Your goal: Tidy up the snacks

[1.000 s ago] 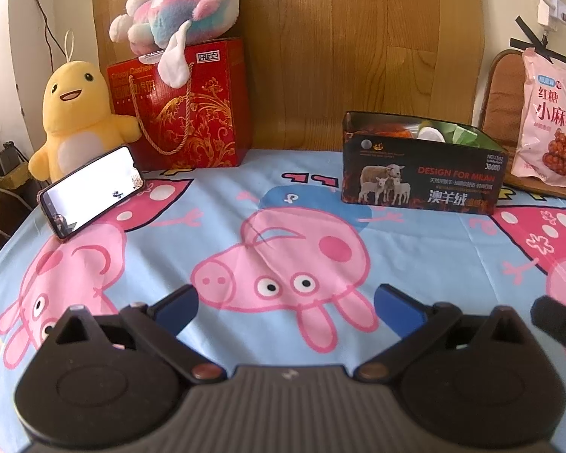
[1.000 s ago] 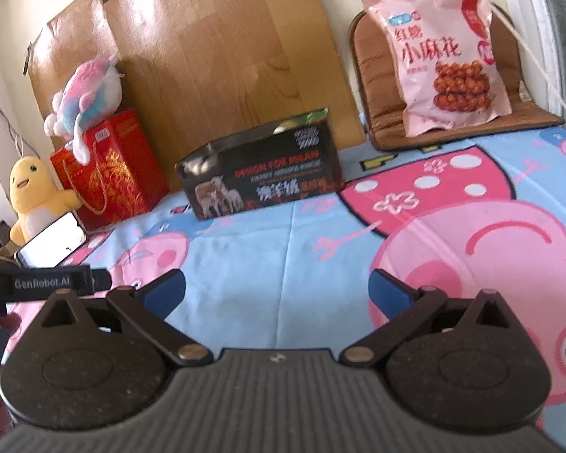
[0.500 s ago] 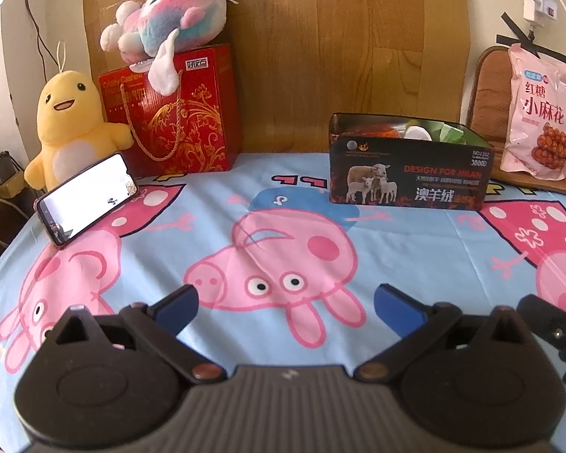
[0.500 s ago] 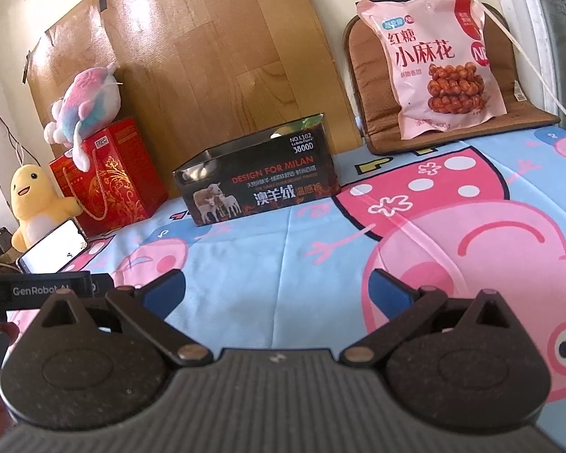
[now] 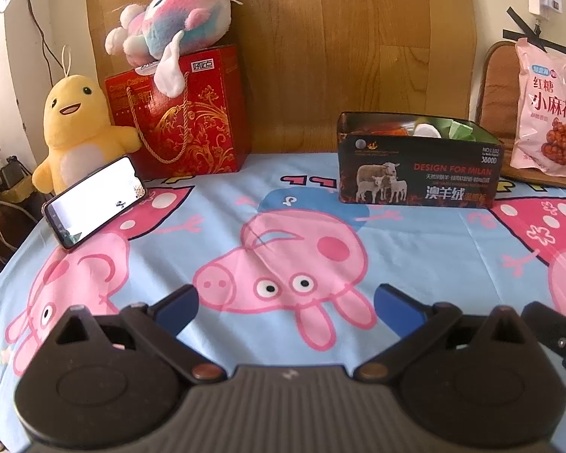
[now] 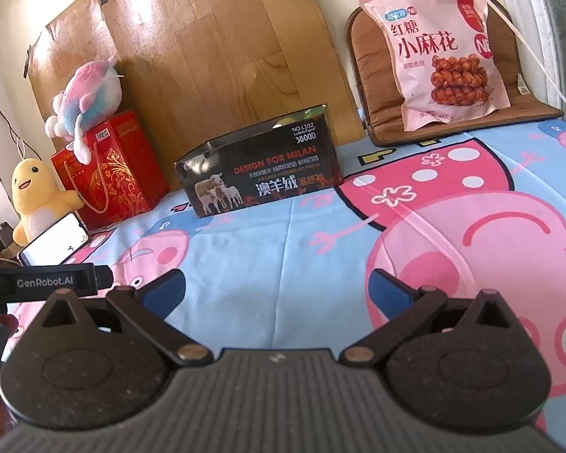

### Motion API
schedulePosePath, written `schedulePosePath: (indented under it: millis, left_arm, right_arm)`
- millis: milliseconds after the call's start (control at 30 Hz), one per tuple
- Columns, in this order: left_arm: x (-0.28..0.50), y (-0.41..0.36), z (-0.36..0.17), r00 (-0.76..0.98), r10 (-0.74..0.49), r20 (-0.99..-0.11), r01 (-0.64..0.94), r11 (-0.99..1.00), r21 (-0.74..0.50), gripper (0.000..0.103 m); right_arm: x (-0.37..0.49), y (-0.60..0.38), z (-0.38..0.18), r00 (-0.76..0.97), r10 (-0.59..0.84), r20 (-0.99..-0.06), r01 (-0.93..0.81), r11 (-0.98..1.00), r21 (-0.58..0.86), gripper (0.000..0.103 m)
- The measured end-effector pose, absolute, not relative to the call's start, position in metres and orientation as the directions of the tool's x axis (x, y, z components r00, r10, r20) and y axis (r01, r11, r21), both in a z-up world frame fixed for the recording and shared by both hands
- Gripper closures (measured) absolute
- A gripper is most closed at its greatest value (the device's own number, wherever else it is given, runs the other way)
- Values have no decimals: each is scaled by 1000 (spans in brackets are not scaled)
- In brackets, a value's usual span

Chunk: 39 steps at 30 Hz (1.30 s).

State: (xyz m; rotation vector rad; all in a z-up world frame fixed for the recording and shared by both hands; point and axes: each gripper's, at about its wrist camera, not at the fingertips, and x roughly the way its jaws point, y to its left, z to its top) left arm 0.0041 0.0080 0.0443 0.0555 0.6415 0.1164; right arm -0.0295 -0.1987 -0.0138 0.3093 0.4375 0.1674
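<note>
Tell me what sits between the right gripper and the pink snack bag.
Nothing: in the right wrist view only bare cartoon sheet lies between the open right gripper and the snack bag.

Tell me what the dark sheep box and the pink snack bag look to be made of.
Dark sheep box: probably printed tin, since its inner wall mirrors light; coated card is possible. Pink snack bag: glossy plastic film, shown by crinkles, sheen and a sealed top edge.

left claw (image 5: 286,307) spread wide and empty, right claw (image 6: 277,288) likewise gaping, both held low, side by side
</note>
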Motion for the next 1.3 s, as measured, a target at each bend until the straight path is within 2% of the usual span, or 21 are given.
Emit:
schedulePosePath:
  millis: [600,1300]
  left_arm:
    - [19,7,42,750,105,-653,-92,994,55,0]
    - [19,0,43,759,119,-640,-92,993,75,0]
  right_arm:
    - [-28,-205,-14,894,216,-391,-73,934,349,0]
    - [-27,-211,-18,889,231,-396,-77,927,368,0]
